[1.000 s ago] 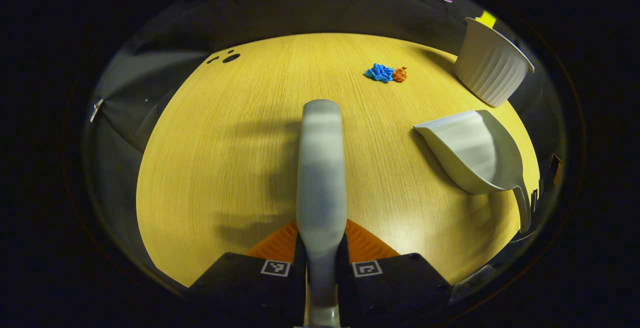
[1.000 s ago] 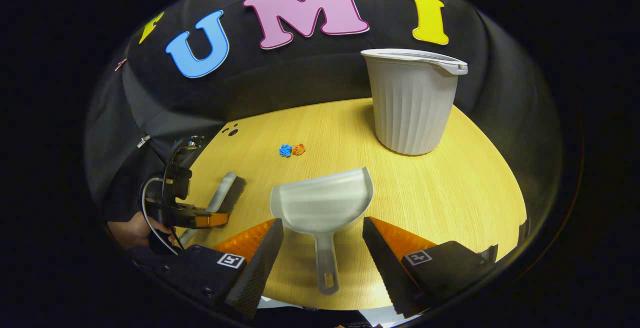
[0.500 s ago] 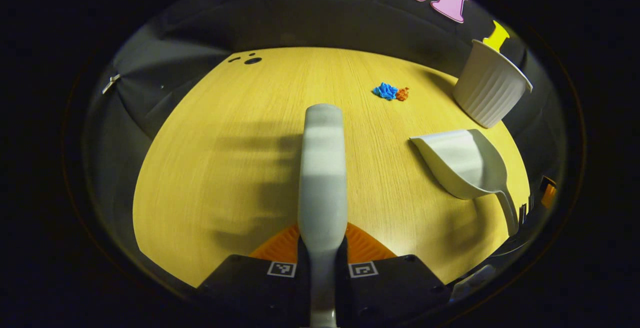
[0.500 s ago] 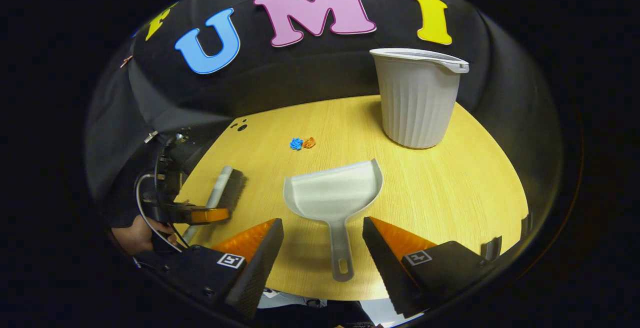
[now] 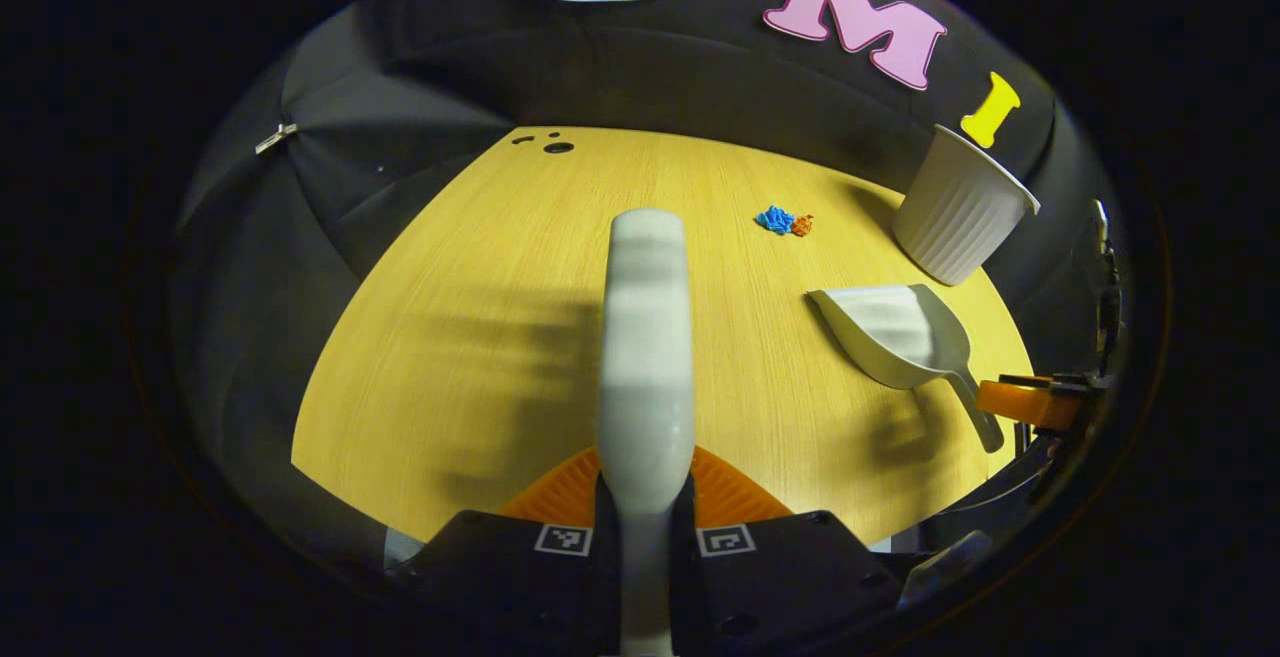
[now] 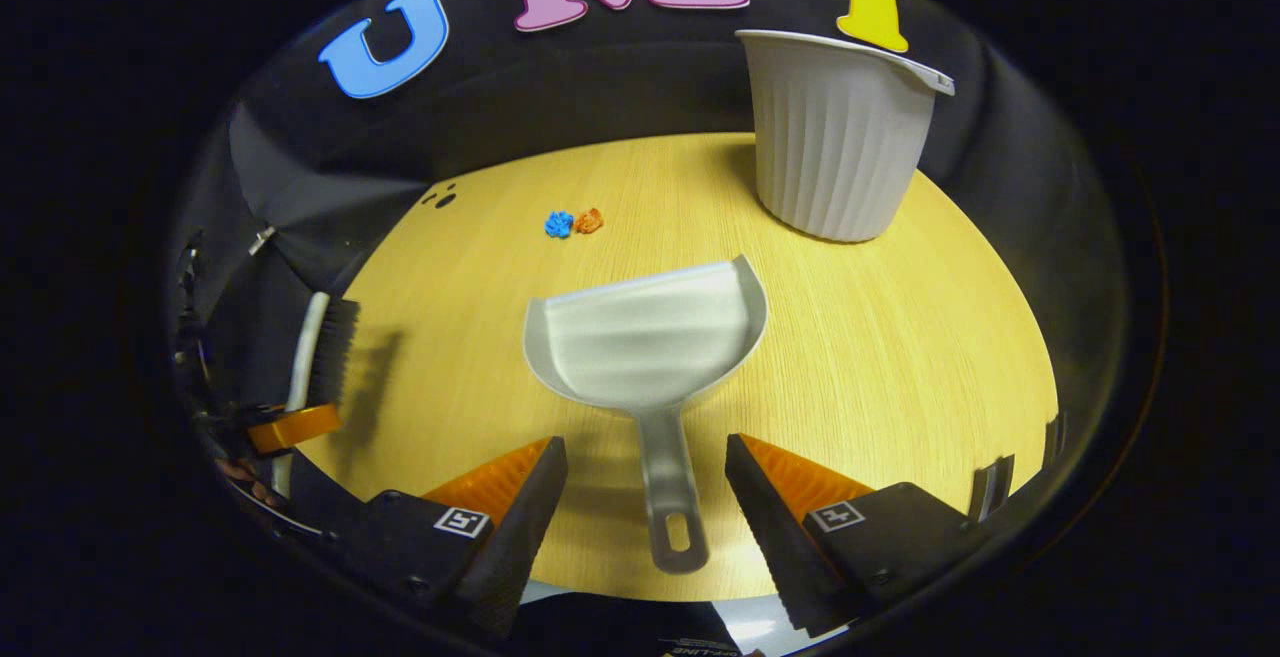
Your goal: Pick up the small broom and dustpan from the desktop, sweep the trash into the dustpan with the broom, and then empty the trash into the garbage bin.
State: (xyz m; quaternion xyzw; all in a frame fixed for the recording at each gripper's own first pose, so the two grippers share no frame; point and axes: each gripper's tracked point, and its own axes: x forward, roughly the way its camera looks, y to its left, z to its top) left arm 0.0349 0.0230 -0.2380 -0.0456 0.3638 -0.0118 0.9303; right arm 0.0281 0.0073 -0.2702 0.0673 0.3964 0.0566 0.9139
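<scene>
1. The left gripper (image 5: 643, 497) is clenched on the pale grey plastic handle of the small broom (image 5: 645, 337), both fingers pressed against its sides; the handle runs straight ahead over the yellow wood-grain desktop (image 5: 480, 317).
2. In the right gripper view, that broom (image 6: 322, 347) is lifted off the desktop at its left edge, dark bristles facing the desktop's middle.
3. The right gripper (image 6: 646, 497) has its jaws spread wide, one finger on each side of the dustpan's handle and touching neither side of it.
4. The light grey plastic dustpan (image 6: 645, 342) lies flat near the near edge of the desktop, its open mouth facing the far edge.
5. The trash, a crumpled blue scrap (image 6: 558, 225) and a crumpled orange scrap (image 6: 589, 220), lies touching side by side toward the far edge, well apart from the dustpan.
6. The white ribbed plastic garbage bin (image 6: 835, 132) stands upright near the far right edge of the desktop.
7. In the left gripper view, the right gripper (image 5: 1040, 402) is just beside the dustpan's handle end.
</scene>
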